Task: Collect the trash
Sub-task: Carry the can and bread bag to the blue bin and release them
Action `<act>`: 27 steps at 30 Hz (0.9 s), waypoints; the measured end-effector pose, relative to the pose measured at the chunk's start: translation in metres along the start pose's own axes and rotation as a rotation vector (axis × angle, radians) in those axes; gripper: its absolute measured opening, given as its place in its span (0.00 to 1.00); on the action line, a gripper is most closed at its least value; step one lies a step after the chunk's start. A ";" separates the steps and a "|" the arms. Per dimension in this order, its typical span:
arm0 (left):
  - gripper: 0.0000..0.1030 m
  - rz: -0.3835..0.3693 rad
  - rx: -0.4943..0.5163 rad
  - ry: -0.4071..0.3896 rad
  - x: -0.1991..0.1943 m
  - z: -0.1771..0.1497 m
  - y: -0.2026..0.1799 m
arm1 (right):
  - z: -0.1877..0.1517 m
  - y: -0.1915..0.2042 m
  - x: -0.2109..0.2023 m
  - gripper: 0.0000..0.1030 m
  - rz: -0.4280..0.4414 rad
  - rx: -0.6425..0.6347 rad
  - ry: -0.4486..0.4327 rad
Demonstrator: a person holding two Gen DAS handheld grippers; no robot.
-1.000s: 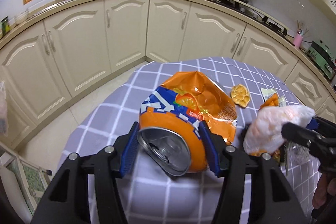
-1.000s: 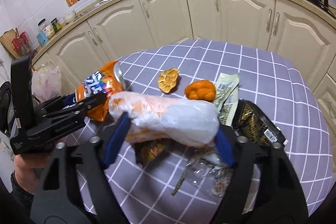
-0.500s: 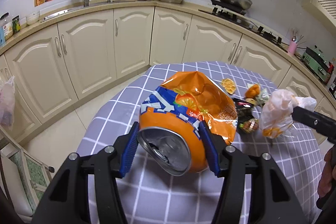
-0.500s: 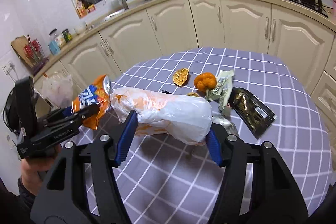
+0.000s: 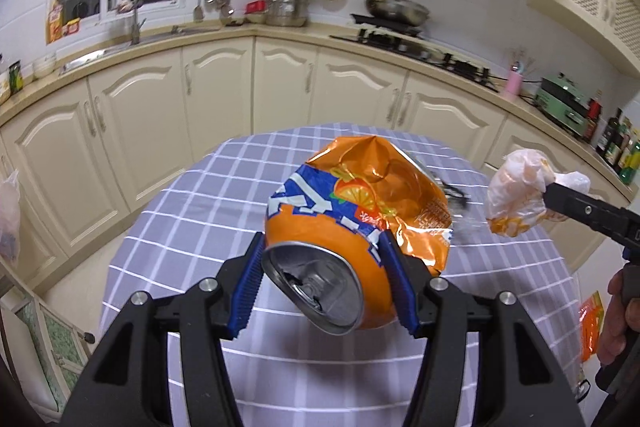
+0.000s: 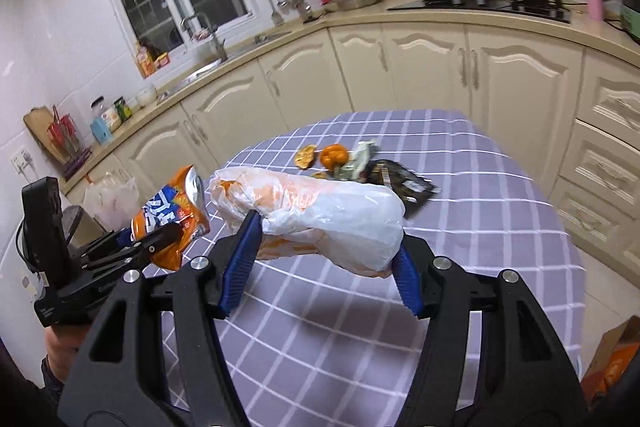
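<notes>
My left gripper (image 5: 320, 283) is shut on a crushed orange soda can (image 5: 352, 227), held high above the purple checked tablecloth (image 5: 192, 219). My right gripper (image 6: 320, 267) is shut on a white and orange plastic bag (image 6: 320, 211), also held up in the air. The bag shows at the right of the left wrist view (image 5: 516, 195), and the can at the left of the right wrist view (image 6: 172, 215). Left on the table are an orange peel (image 6: 334, 155), a dried orange slice (image 6: 304, 157), a green wrapper (image 6: 360, 159) and a dark wrapper (image 6: 404, 183).
Cream kitchen cabinets (image 5: 280, 95) curve round behind the table. A plastic bag (image 6: 112, 199) hangs by the cabinets at the left. An orange packet (image 6: 612, 359) lies on the floor at the right. The floor (image 5: 80, 279) shows left of the table.
Both grippers have risen and pulled back from the table with the can and the bag still held. The table looks smaller and farther away.
</notes>
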State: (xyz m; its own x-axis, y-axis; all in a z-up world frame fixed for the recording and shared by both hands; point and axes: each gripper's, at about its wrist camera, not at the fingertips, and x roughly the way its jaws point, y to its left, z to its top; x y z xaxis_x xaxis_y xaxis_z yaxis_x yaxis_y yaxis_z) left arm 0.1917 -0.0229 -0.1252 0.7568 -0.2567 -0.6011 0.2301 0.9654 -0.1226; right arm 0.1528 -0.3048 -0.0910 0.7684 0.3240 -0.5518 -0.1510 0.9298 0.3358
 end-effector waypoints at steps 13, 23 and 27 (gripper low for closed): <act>0.54 -0.163 0.144 -0.028 -0.024 -0.002 -0.139 | -0.015 -0.101 -0.123 0.58 -0.147 0.153 -0.176; 0.54 -0.324 0.284 0.030 -0.012 -0.027 -0.260 | -0.053 -0.187 -0.188 0.58 -0.294 0.291 -0.226; 0.54 -0.387 0.392 0.076 -0.001 -0.049 -0.314 | -0.082 -0.235 -0.205 0.58 -0.364 0.408 -0.222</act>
State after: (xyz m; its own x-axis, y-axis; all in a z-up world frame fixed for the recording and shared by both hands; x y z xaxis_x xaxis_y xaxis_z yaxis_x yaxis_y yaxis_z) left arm 0.0887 -0.3238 -0.1254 0.5288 -0.5710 -0.6280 0.7037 0.7086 -0.0517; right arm -0.0200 -0.5755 -0.1193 0.8445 -0.0885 -0.5283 0.3645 0.8176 0.4457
